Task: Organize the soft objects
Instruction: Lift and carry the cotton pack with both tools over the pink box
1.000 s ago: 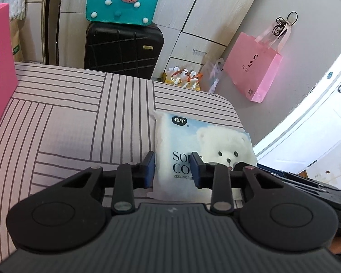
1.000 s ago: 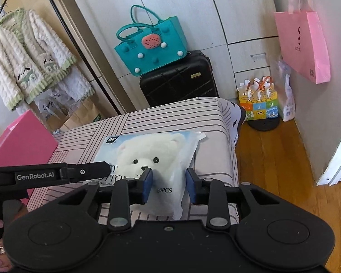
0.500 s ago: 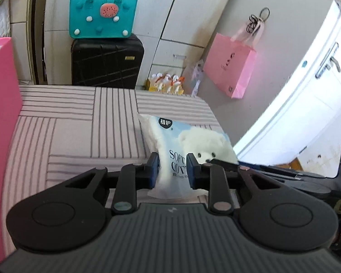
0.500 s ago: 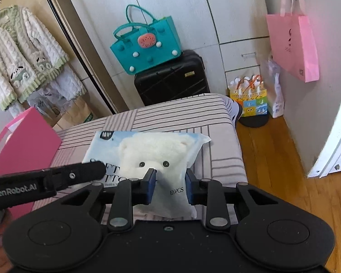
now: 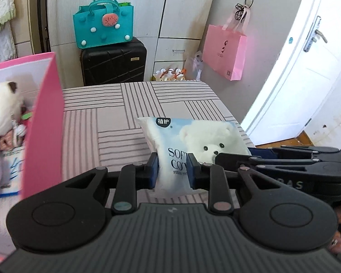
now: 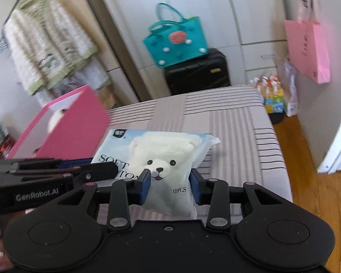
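Lying to the left of both tools, the open-topped pink box (image 5: 45, 122) is the place toward which the coming move is judged to turn — its near wall stands beside the white and pale-blue plastic pack of cotton tissues printed with a plush bear (image 5: 193, 141), and a white soft toy (image 5: 2, 104) is already seen inside it. The pack is held above the striped grey-and-white bed cover (image 5: 106, 113), apparently lifted clear of it, with its long axis running away from the cameras and its near short edge caught by both tools side by side.

The left gripper (image 5: 172, 170) is clamped tight on the near left part of the pack, its blue pads pressed into the plastic at the printed lettering. The right gripper (image 6: 170, 185) is set on the near right part, below the bear's face; its jaws are opening, yet the pack is between them and the blue pads are seen touching its sides. Whether that grip is being given up cannot be told.

Both tools are pitched downward and forward, held nearly parallel and close together — the left one is the nearer to the box, so the carry is judged to be led from that side. In the right view the room is blurred. A fingertip of the person (image 5: 337, 243) is visible at the edge of the left view.
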A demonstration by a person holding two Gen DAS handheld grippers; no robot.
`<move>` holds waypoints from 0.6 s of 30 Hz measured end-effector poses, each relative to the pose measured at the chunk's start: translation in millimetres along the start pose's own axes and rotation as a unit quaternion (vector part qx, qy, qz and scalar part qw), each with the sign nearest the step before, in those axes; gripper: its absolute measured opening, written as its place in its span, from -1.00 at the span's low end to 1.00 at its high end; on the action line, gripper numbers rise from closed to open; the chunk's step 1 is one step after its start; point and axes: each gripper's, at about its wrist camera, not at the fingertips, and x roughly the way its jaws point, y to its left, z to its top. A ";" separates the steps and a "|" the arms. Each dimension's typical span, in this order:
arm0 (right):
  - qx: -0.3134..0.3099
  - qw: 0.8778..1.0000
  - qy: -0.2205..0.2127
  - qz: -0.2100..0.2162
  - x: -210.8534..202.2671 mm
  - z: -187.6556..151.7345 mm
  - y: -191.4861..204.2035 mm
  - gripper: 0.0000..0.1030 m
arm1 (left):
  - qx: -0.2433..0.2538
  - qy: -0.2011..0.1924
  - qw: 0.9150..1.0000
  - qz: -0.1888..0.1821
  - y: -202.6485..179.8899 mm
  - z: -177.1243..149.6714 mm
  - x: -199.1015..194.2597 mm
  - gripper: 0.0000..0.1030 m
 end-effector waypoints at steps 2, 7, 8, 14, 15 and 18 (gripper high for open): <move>-0.005 1.000 0.002 0.014 -8.5 -0.2 8.2 -0.13 | 0.002 -0.005 1.000 -0.005 6.5 -0.5 -14.9 -0.53; -0.019 0.998 0.017 0.048 -25.8 2.1 30.0 -0.12 | 0.015 -0.020 1.000 -0.015 19.6 0.3 -50.5 -0.53; -0.026 0.998 0.018 0.056 -29.8 2.8 34.4 -0.12 | 0.021 -0.024 0.999 -0.014 21.5 0.0 -57.4 -0.53; -0.063 0.995 0.031 0.077 -42.5 11.6 59.3 -0.12 | 0.034 -0.033 0.999 -0.022 31.9 -0.5 -89.4 -0.53; -0.070 0.994 0.034 0.082 -44.4 13.5 64.1 -0.12 | 0.035 -0.035 0.999 -0.021 33.9 -0.9 -94.4 -0.53; -0.093 0.990 0.041 0.097 -49.5 16.8 77.8 -0.12 | 0.037 -0.042 0.998 -0.015 40.5 -3.6 -109.9 -0.52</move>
